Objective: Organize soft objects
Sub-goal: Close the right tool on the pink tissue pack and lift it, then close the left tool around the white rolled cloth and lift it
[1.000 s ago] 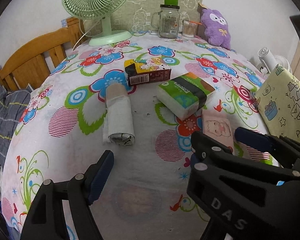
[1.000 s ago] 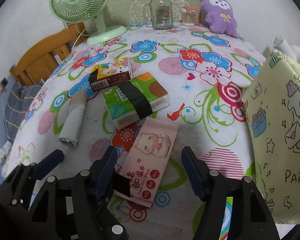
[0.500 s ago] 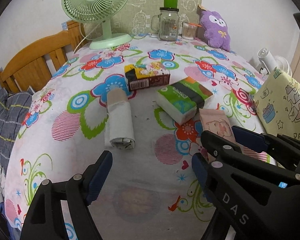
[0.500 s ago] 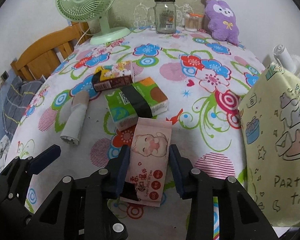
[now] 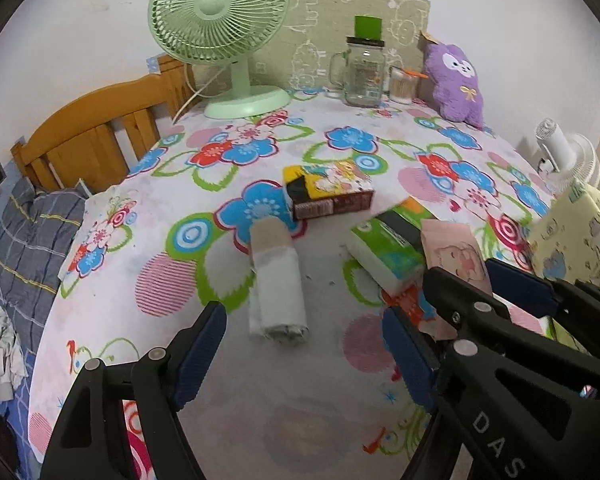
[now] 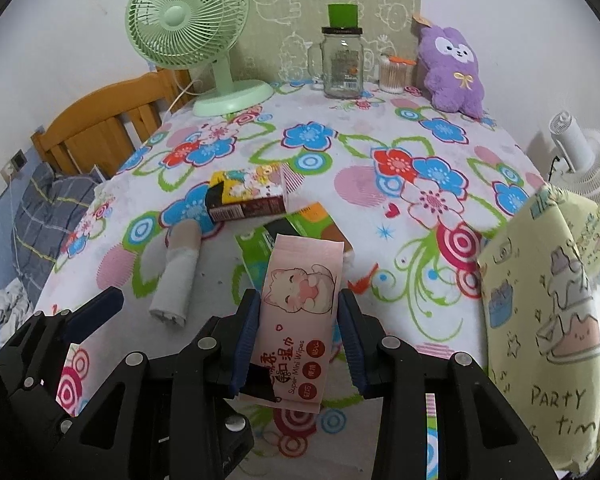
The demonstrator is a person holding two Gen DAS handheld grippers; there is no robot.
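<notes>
— What do we have in the right hand-held gripper (image 6: 298, 336)?

— We see it clenched on the pink wipes pack (image 6: 300, 312), its blue pads pressing both long edges. The pack is flat and soft, printed with a cartoon cat and red dots, and held lifted just in front of the green tissue pack (image 5: 388, 248) on the bench (image 6: 380, 128).

— And our left hand-held gripper (image 5: 304, 356)?

— Released, jaws wide apart and holding nothing, just in front of the rolled grey cloth (image 5: 278, 288), which lies left of the green tissue pack.
</notes>
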